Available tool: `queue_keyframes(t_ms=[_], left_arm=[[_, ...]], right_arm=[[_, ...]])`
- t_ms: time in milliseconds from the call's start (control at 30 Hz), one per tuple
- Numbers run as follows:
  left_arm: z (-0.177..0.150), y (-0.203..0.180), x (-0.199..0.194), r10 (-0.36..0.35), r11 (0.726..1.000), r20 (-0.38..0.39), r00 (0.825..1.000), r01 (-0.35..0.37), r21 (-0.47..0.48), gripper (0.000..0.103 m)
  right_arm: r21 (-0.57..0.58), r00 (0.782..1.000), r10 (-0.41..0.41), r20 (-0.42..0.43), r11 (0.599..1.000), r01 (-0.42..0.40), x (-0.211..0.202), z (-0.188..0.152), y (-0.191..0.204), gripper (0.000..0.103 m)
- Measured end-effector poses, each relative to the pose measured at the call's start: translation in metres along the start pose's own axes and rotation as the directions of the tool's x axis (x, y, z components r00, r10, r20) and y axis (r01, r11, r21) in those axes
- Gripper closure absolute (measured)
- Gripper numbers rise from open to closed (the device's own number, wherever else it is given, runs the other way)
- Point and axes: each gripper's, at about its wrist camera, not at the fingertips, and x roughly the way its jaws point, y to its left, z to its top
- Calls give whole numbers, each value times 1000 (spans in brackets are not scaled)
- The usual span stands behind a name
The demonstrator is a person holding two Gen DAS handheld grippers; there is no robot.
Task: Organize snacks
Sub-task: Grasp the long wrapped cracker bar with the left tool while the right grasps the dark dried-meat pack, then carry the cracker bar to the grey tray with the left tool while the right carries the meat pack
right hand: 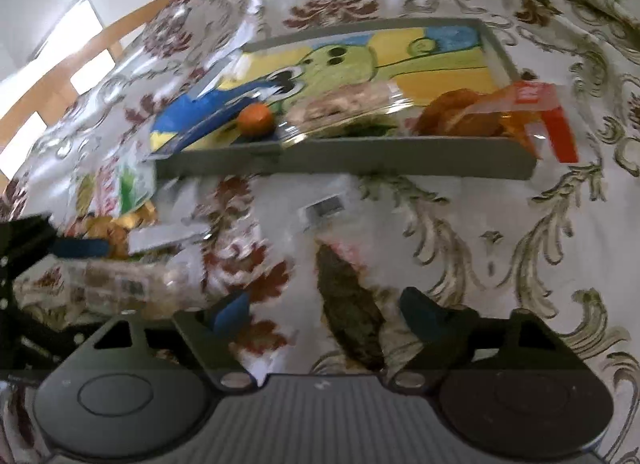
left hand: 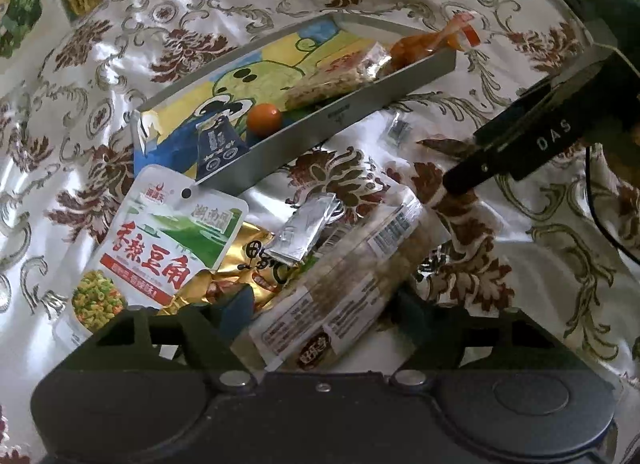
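A grey tray (left hand: 348, 114) with a cartoon frog picture lies on the flowered cloth; it also shows in the right wrist view (right hand: 360, 154). In it are an orange ball (left hand: 264, 118), a clear cracker pack (left hand: 332, 82) and an orange snack bag (left hand: 424, 44). My left gripper (left hand: 324, 304) is open around a long clear cracker pack (left hand: 344, 280). Beside it lie a white bean snack pouch (left hand: 160, 240), a gold pouch (left hand: 240, 264) and a silver sachet (left hand: 304, 228). My right gripper (right hand: 324, 314) is open over a dark brown snack (right hand: 352, 316) in a clear wrapper.
A small clear packet with a barcode (right hand: 324, 210) lies in front of the tray, also in the left wrist view (left hand: 398, 130). The right gripper's black body (left hand: 532, 144) reaches in from the right. The cloth is wrinkled around the tray.
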Motion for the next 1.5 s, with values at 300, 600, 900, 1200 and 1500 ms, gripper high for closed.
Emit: queue_keyframes(t_ms=[300, 600, 900, 1200, 1500], left_arm=[[-2, -22, -2, 60, 991, 23, 998, -62, 122, 31], [-4, -24, 1, 72, 991, 34, 997, -75, 113, 33], [-1, -30, -8, 113, 988, 53, 992, -118, 99, 40], [2, -16, -14, 83, 996, 54, 995, -81, -37, 42], [3, -1, -10, 70, 984, 51, 996, -60, -167, 48]], right_arm=[[-104, 998, -60, -26, 993, 57, 8, -4, 22, 37], [-114, 994, -106, -24, 988, 103, 9, -6, 30, 45], [-93, 995, -99, 3, 991, 99, 0, -9, 33, 56], [-32, 996, -86, 4, 996, 86, -6, -8, 25, 71], [5, 998, -56, -26, 998, 56, 8, -10, 16, 53]])
